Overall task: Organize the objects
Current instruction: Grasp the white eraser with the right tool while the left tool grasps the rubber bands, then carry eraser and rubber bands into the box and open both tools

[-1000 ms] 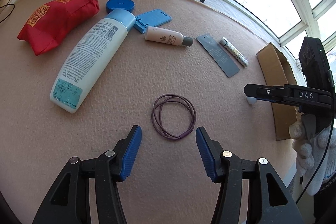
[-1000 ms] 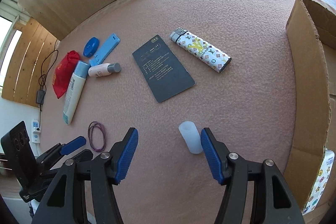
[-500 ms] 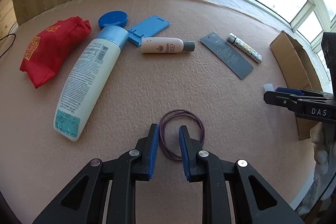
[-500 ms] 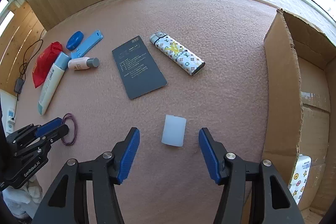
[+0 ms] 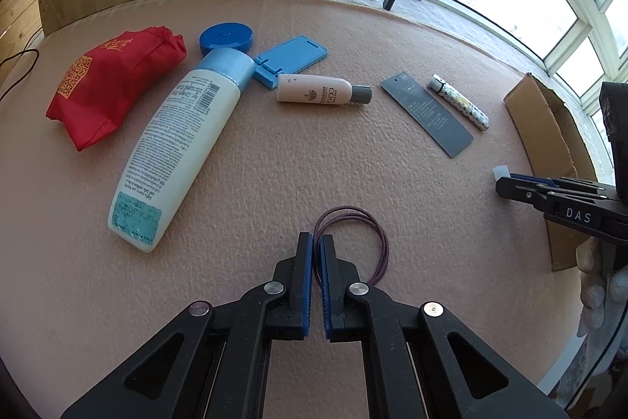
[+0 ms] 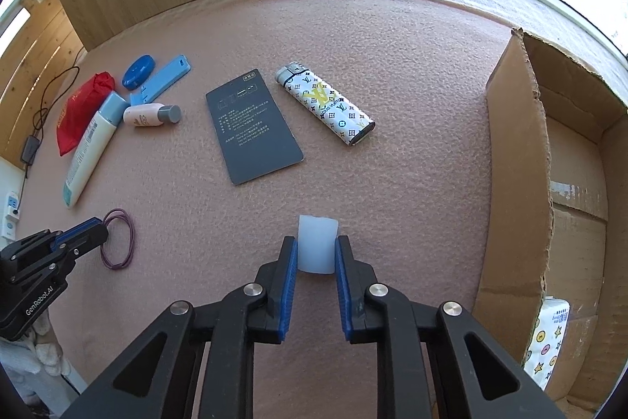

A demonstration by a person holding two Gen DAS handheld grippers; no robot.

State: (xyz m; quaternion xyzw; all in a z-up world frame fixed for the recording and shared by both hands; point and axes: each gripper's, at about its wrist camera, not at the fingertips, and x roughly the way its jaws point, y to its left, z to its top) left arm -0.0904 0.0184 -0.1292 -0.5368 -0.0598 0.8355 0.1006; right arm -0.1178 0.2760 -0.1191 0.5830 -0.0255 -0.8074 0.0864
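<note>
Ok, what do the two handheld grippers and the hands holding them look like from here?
Both are black plastic scissor-style frames with silver pivot rivets and ribbed blue finger pads. The left gripper reads "GenRobot.AI" on its side in the right wrist view; the right gripper reads "DAS" in the left wrist view, with a black cable beside it. The right hand wears a white knit glove.

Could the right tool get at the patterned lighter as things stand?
Probably not right away: the right tool is shut on the white cap. The mat between it and the lighter is bare, so once it lets go of the cap the way looks free.
</note>
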